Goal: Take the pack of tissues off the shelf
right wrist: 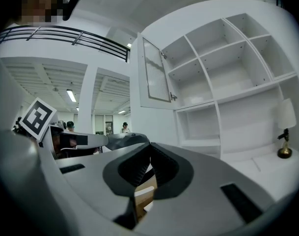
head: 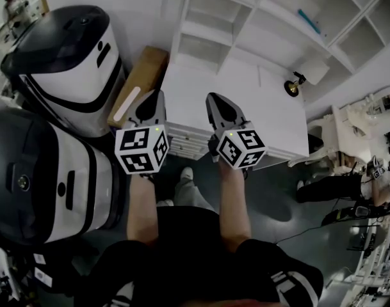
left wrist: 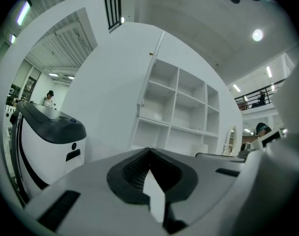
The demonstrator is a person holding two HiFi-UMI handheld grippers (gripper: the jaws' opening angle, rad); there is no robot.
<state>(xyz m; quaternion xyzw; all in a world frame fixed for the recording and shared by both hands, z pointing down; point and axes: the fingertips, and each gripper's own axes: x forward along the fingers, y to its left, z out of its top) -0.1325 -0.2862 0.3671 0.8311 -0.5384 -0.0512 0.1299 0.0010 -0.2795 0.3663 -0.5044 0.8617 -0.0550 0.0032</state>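
I hold both grippers low in front of the white shelf unit (head: 214, 24). The left gripper (head: 152, 97) has its jaws pressed together with nothing between them, and the right gripper (head: 215, 98) is closed and holds nothing either. A slim blue thing (head: 308, 21), the pack of tissues as far as I can judge, lies in a compartment at the head view's upper right, well apart from both grippers. Its long axis follows the shelf board, slanting from upper left to lower right. A small lamp (head: 302, 78) stands on the white table (head: 246, 101) below, and a cardboard box (head: 140, 78) sits at the table's left.
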